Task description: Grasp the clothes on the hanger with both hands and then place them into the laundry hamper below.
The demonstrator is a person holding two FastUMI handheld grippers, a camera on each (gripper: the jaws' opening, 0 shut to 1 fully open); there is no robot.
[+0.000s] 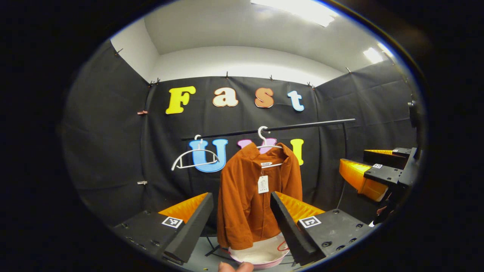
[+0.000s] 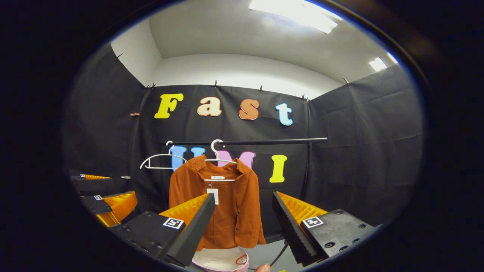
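Straight ahead of me, at the far side of the booth, a rust-orange corduroy shirt (image 1: 253,196) hangs on a white plastic hanger (image 1: 264,141) hooked over a thin black rail (image 1: 302,126). Its collar is open and a small white paper tag (image 1: 263,184) dangles at the chest. To the left of it on the same rail hangs an empty white hanger (image 1: 193,158), apart from the shirt. Directly below the shirt's hem stands a round laundry hamper with a pink rim and pale inside (image 1: 261,255); the hem hangs just over its opening.

My left gripper (image 1: 242,219) has its two fingers spread wide apart, holding nothing, with the lower half of the shirt framed between them but farther off, not touching. At the right edge of the left gripper view I see my right gripper (image 1: 372,172), also away from the shirt.

In the right gripper view, my right gripper (image 2: 244,223) likewise stands wide open and empty. The shirt (image 2: 227,211) hangs beyond it, closer to the left finger's line, with the hamper (image 2: 221,260) below. My left gripper (image 2: 107,194) shows low at the left edge. A fingertip (image 1: 235,267) of the person's hand peeks in at the near bottom edge.
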